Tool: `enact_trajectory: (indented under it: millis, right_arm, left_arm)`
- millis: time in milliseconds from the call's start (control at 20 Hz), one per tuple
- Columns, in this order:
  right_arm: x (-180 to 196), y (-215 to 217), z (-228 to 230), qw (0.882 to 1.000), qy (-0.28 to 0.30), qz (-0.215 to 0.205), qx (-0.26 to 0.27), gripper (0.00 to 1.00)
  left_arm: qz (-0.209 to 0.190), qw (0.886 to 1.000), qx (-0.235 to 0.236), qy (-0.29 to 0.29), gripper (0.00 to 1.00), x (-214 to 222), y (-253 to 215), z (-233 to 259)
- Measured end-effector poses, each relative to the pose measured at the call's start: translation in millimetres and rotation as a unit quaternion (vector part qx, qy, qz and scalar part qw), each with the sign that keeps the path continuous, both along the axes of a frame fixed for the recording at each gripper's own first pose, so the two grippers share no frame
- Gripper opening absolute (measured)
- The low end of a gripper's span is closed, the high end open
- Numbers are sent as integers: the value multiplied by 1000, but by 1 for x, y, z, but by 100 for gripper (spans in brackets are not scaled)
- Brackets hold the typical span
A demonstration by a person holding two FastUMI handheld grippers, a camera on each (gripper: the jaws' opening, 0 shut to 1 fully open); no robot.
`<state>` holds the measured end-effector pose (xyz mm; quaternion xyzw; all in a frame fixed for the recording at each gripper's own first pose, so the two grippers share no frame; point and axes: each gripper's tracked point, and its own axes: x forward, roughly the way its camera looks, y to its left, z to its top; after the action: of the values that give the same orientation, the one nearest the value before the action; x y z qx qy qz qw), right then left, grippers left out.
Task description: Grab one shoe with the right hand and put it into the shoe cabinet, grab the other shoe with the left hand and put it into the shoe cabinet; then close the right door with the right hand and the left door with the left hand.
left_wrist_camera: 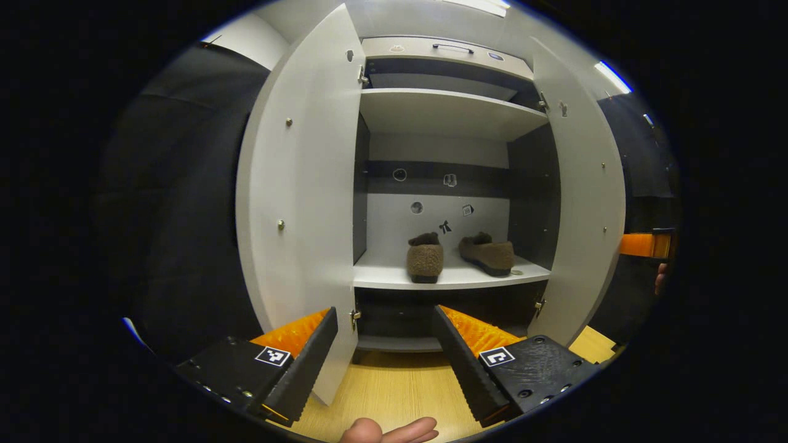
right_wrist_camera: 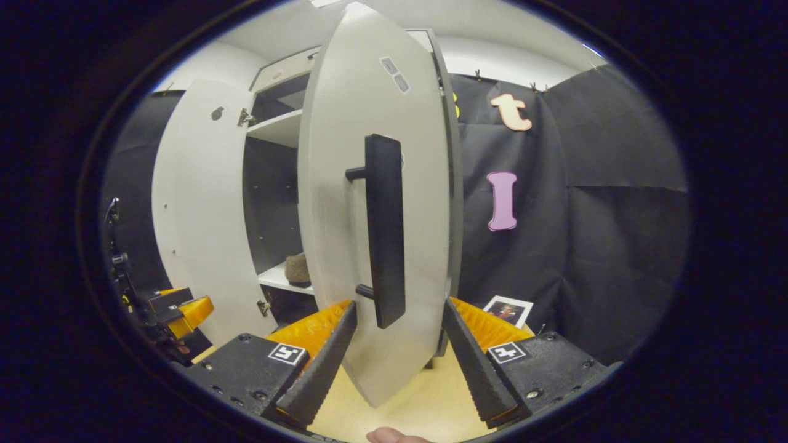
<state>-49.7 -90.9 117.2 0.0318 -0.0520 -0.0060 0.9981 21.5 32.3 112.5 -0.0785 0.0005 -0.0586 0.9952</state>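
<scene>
Brown fleecy slip-on shoes, two in number, already stowed: left shoe [left_wrist_camera: 425,258] heel-out and right shoe [left_wrist_camera: 488,253] angled beside it, apart from one another, both resting on the white lower shelf [left_wrist_camera: 394,278] of the tall white-and-dark-grey shoe cabinet [left_wrist_camera: 444,114]. Shoe placement judged complete; door closing judged outstanding. White left door panel [left_wrist_camera: 298,191] standing wide open, inner face toward the left gripper view. White right door panel [right_wrist_camera: 369,246] also open, seen nearly edge-on in the right gripper view, with its long black bar handle [right_wrist_camera: 385,231] facing the camera. Right tongs [right_wrist_camera: 399,341] spread apart and released, nothing clamped, straddling the lower edge of the right door, one finger to each side, the foot of the handle just above the gap; contact with the panel not determinable. Left tongs [left_wrist_camera: 385,344] likewise spread and empty, held back from the cabinet over the pale wood-grain floor [left_wrist_camera: 394,387], aimed at the open interior. Current step judged: closing of the right door with the right tongs. Remaining afterwards: closing of the left door with the left tongs.
</scene>
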Motion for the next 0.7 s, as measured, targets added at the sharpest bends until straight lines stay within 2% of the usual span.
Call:
enact_trajectory:
  millis: [400,700]
  right_arm:
    - [19,45,-5,998,8,53,-40,93]
    - [13,66,-15,996,12,71,-61,93]
  left_arm:
    - [31,999,8,-3,95,-11,35,1]
    - [24,999,17,-20,94,-18,38,11]
